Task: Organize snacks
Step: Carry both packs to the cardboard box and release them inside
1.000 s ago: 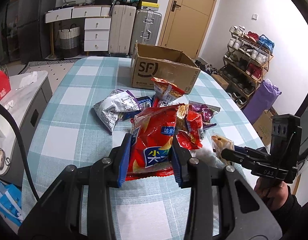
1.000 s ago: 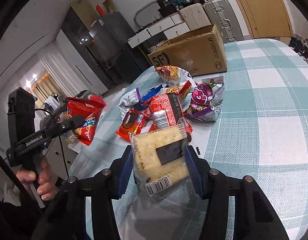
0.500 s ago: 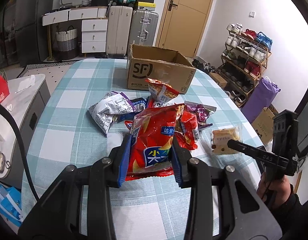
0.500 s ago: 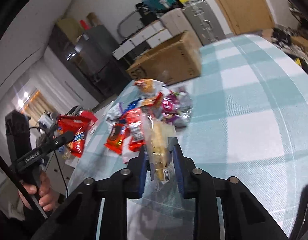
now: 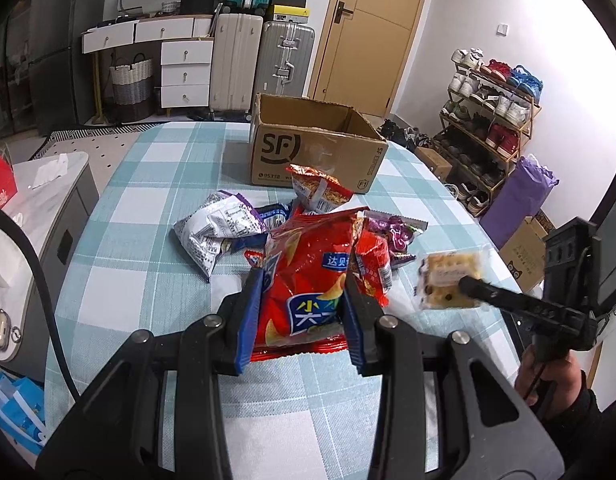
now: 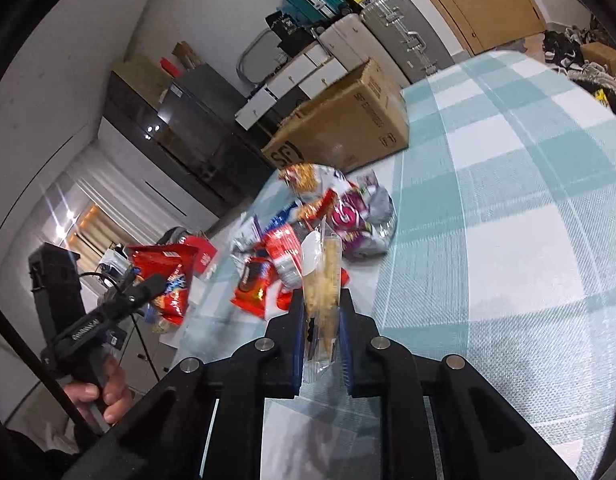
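Observation:
My left gripper (image 5: 301, 316) is shut on a red chip bag (image 5: 308, 276), held above the checked table. That bag (image 6: 165, 276) also shows at the left of the right wrist view, in the left gripper (image 6: 147, 286). My right gripper (image 6: 322, 338) is shut on a clear cracker packet (image 6: 324, 280), gripped edge-on. The left wrist view shows the packet (image 5: 452, 276) flat-faced in the right gripper (image 5: 468, 284), right of the snack pile. An open cardboard box (image 5: 312, 148) stands behind the pile; it appears as the box (image 6: 348, 128) beyond the snacks.
Loose snacks lie mid-table: a silver-purple bag (image 5: 215, 232), an orange noodle pack (image 5: 320, 192), purple candy packs (image 6: 356, 216), a red biscuit pack (image 6: 253, 288). A grey cabinet (image 5: 39, 208) stands left of the table. A shoe rack (image 5: 492, 120) lines the right wall.
The right gripper's jaws closed onto the cracker packet, which turned from flat to edge-on between them and came off the table. The left gripper kept its hold on the chip bag.

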